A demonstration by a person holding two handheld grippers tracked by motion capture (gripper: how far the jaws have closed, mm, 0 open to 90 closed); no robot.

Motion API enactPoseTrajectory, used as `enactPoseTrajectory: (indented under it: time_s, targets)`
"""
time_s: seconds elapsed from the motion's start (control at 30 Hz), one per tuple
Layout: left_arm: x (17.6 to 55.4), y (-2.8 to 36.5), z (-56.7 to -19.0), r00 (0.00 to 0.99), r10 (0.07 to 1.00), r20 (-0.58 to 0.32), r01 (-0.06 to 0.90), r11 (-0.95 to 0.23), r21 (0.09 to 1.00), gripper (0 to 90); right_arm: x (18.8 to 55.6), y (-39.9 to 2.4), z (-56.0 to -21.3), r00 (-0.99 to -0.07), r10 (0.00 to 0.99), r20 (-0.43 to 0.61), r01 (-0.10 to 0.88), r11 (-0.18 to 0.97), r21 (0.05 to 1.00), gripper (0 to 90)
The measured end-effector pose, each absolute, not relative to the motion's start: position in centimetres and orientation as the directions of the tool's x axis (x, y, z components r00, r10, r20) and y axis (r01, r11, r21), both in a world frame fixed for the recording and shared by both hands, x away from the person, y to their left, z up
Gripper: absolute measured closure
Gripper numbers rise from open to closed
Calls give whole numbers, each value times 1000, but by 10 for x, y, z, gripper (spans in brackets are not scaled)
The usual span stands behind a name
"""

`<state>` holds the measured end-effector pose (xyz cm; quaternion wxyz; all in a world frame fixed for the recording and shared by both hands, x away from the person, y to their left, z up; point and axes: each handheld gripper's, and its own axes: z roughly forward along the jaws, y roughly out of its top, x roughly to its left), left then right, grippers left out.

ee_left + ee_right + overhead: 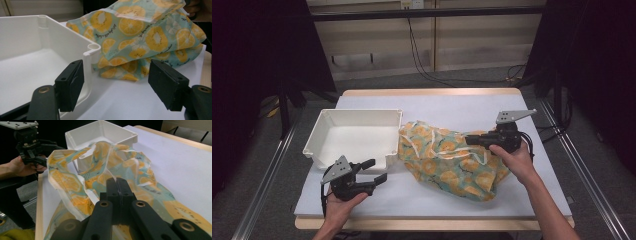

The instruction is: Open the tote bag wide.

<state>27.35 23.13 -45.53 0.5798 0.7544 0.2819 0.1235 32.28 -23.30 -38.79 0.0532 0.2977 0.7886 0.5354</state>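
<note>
Right tongs point(117, 185) pinching fruit-print cloth point(452, 160), long axis tray-corner to near-right

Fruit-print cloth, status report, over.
Right gripper shut on fruit-print cloth, lifting an edge. Left gripper open, empty, by the white tray corner. Cloth touches tray.

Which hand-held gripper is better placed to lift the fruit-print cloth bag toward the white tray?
Right. The right hand-held gripper is shut on the cloth bag; the left hand-held gripper is open near the tray corner, holding nothing.
</note>
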Motion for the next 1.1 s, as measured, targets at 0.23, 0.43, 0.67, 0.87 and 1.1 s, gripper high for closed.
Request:
enactPoseTrajectory:
  time_s: [0.23,0.43,0.67,0.87,1.1]
  targets:
    - [273,220,-445,834,535,-135,261,-169,950,332,303,-231,-389,-827,515,224,392,243,887,900]
    - [268,210,-437,858,503,-105,231,-193,954,352,293,-225,-388,-839,501,212,377,254,891,900]
    - [270,190,-428,880,465,-100,210,-192,959,327,278,-218,-392,-851,479,216,369,254,894,900]
    - [278,172,-420,896,437,-85,187,-195,963,318,266,-210,-395,-862,461,210,365,277,889,900]
    - [295,147,-417,917,391,-77,168,-205,964,280,256,-204,-400,-874,440,207,359,295,886,900]
